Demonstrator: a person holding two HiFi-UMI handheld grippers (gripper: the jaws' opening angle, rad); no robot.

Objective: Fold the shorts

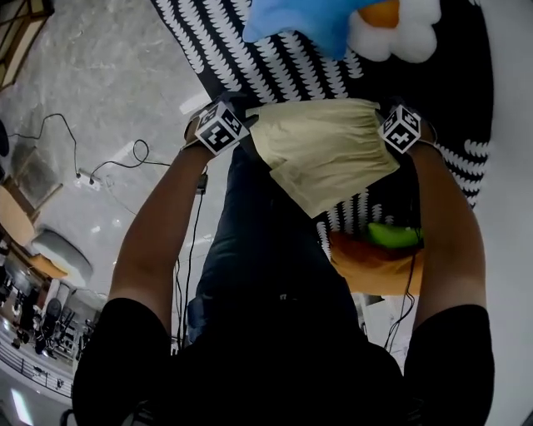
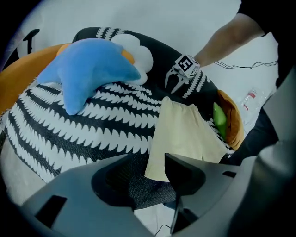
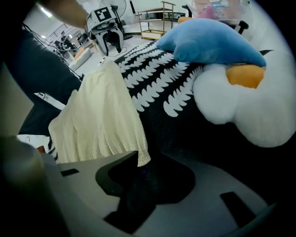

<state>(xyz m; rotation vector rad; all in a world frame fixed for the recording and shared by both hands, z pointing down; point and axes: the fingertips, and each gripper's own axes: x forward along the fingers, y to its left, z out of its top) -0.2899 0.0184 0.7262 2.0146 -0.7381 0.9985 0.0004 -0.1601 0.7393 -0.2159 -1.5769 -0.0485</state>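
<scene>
Grasp stage of the fold: shorts [image 1: 321,154] lie on the near edge of the black-and-white cushion [image 2: 92,129], left gripper [image 2: 147,162] and right gripper [image 3: 159,159] each unclenched at a far corner, so the next move probably calls for pinching both corners before lifting.

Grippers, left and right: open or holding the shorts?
Left gripper: open, shorts corner between its jaws, not pinched.
Right gripper: open, shorts corner against one jaw, not pinched.

We are seeing cream fabric shorts [image 1: 321,154] lying at the near edge of a black-and-white patterned cushion [image 1: 225,50], a blue star-shaped plush pillow [image 1: 300,21] resting farther back, overlapping a white flower-shaped plush [image 1: 400,37] on its right.
</scene>
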